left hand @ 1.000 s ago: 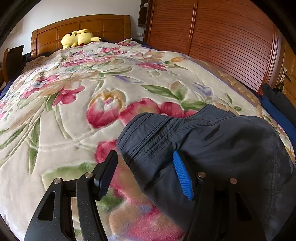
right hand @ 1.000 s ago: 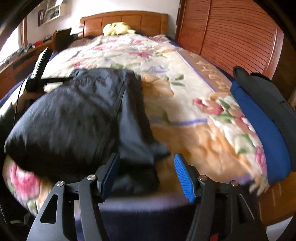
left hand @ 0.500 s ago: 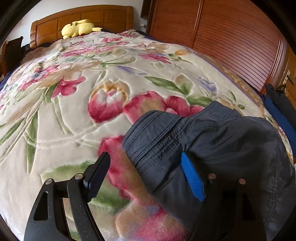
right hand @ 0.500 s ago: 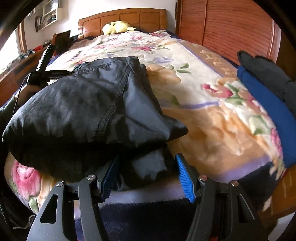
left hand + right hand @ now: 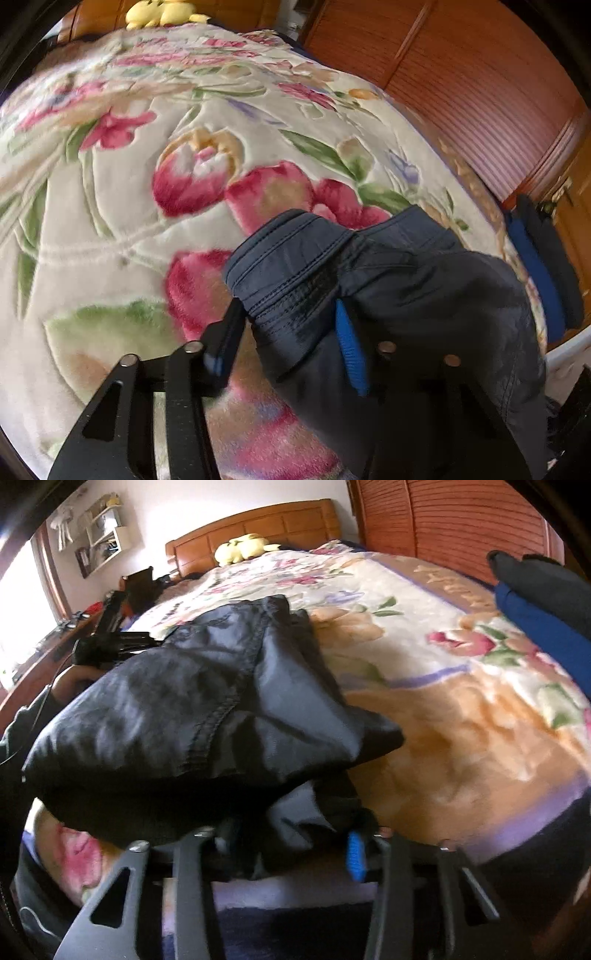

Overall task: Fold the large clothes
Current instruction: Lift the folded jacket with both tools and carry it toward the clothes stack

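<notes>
Both sets of jaws have just been closing. My left gripper [image 5: 288,332] now clenches the stitched corner of the dark navy padded garment [image 5: 406,295], which lies bunched near the foot of the floral plush blanket [image 5: 147,221]. My right gripper [image 5: 291,845] pinches the garment's lower fold [image 5: 295,812]. With both ends grasped, I judge the next fold can begin.

One dark garment [image 5: 406,280] lies bunched at the blanket's six o'clock. One floral blanket [image 5: 147,229] covers the bed. One yellow plush toy [image 5: 243,548] sits at twelve o'clock. Two folded garments, one blue [image 5: 535,627], one black [image 5: 546,579], lie stacked at three o'clock.
</notes>
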### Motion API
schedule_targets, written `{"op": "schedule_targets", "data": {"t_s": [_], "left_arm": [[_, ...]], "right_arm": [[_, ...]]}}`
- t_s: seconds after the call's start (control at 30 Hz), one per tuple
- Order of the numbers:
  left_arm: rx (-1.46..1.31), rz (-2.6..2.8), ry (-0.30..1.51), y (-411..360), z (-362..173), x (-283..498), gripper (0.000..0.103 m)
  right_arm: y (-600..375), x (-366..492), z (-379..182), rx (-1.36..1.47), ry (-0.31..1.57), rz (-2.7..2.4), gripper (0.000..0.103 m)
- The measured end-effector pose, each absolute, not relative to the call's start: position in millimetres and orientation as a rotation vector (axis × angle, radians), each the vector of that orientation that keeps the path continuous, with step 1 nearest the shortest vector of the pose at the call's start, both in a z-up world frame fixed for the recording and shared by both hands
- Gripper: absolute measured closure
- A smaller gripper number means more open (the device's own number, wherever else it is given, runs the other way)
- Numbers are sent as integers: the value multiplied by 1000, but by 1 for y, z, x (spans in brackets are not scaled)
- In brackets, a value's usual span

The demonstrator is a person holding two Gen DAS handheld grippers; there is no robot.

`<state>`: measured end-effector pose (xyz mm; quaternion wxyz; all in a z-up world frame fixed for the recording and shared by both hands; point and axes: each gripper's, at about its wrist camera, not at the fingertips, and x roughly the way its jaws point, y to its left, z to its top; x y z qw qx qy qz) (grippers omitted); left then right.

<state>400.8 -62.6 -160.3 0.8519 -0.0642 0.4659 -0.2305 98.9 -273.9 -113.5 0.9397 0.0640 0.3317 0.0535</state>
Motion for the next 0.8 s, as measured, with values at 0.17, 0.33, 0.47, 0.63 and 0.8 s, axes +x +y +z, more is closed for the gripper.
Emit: {"op": "schedule_targets", "data": {"t_s": [0.17,0.33,0.47,0.63,0.8], "left_arm": [[-49,-412,944,-74,-138,387,75],[30,-356,865,-85,-99,368,82],[84,-357,785,-107,-60,348,86],[125,-370,707,-139,-19,331,87],[140,-408,605,-191,30,321,88]], "right_arm": [[-279,91,-113,150,628,154,93],[-286,78,-96,128,530,181,95],[-292,75,-76,89,459,201,96],[-315,69,-52,24,367,167,97],[-358,55,-17,-36,273,97,97]]}}
